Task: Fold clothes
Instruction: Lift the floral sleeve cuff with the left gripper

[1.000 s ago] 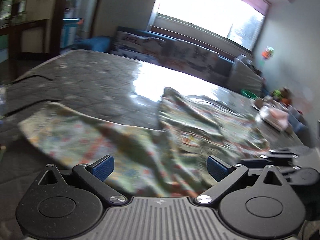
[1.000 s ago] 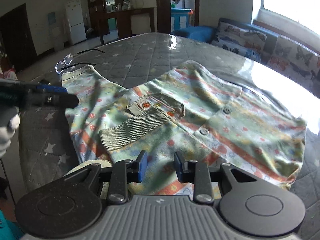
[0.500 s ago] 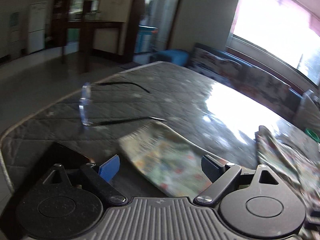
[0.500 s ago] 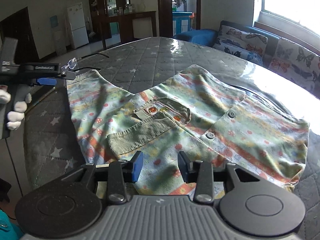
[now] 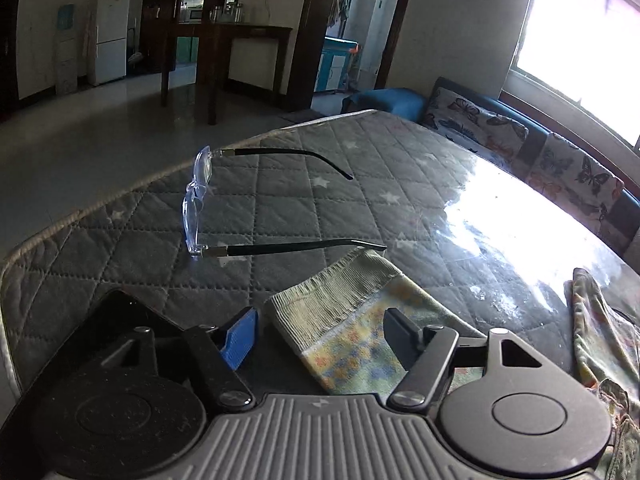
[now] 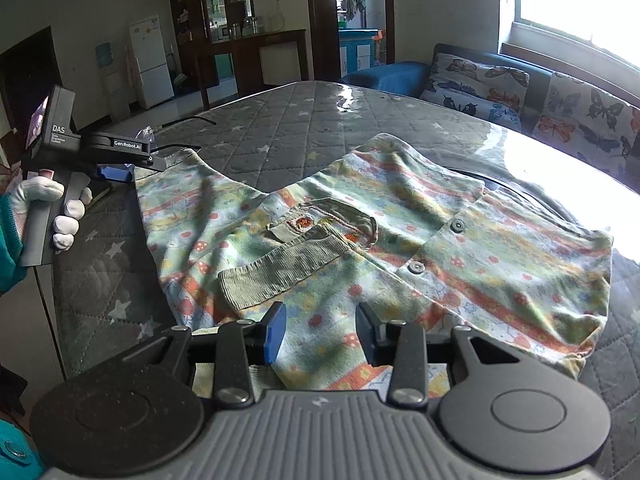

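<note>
A child's pastel patterned shirt (image 6: 400,232) with ribbed green cuffs lies spread on the grey quilted surface (image 6: 304,128). Its left sleeve stretches out to the side, and the sleeve's cuff (image 5: 332,296) lies between the fingers of my left gripper (image 5: 320,332). The jaws are closing; the blue pad (image 5: 240,338) still stands clear of the cloth. In the right wrist view the left gripper (image 6: 120,170) sits at that sleeve end, held by a white-gloved hand (image 6: 60,216). My right gripper (image 6: 320,334) hovers at the shirt's near hem, fingers apart, cloth under the gap.
Clear glasses (image 5: 198,200) with dark arms lie open just beyond the cuff. A dark flat object (image 5: 120,312) rests by the left fingers near the surface's edge (image 5: 80,216). A butterfly-print sofa (image 6: 520,92) runs along the far side under the window.
My left gripper swung left from the shirt's body to the sleeve cuff, and its jaws narrowed. The right gripper stayed put, with its jaws a little wider than before.
</note>
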The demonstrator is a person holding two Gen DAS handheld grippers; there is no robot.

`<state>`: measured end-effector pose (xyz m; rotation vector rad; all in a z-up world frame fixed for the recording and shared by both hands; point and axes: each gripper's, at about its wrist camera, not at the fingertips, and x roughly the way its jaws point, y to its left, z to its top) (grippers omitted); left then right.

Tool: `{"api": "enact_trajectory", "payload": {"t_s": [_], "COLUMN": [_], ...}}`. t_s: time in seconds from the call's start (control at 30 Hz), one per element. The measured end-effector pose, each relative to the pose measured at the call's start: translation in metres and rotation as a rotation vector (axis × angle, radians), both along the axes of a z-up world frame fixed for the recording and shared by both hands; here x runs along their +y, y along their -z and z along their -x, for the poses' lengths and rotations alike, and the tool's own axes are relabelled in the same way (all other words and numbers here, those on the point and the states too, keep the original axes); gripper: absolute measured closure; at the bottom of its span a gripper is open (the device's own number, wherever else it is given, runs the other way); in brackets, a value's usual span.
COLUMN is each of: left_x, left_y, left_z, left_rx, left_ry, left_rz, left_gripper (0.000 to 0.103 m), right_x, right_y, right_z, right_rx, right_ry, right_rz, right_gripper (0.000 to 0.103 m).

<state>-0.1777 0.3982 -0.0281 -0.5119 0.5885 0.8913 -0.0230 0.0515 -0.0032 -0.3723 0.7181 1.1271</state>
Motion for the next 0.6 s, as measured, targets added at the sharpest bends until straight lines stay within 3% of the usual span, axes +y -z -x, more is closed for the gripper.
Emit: {"api": "enact_trajectory", "payload": {"t_s": [0.17, 0.23, 0.43, 0.6], "left_x": [0.002, 0.004, -0.019, -0.058], "left_y": [0.001, 0.002, -0.016, -0.047], "left_z": [0.004, 0.008, 0.022, 0.016], "left_rx": [0.006, -0.015, -0.145, -0.246], "left_ry": [-0.012, -0.016, 0.056, 0.201], "left_rz": [-0.004, 0.013, -0.004, -0.033], "left_gripper": [0.083, 0.090, 0.094, 0.095], "right_x": [-0.005, -0.007, -0.013, -0.018], "right_y": [-0.001, -0.002, -0.004, -0.005], "right_z": [0.001, 0.001, 0.001, -0.002], "right_rx": [0.004, 0.004, 0.001, 0.003], "right_ry": [0.014, 0.019, 0.037, 0.054], "right_rz": [-0.013, -0.017, -0.026, -0.040], "right_gripper": [0.065, 0.065, 0.065, 0.065]}}
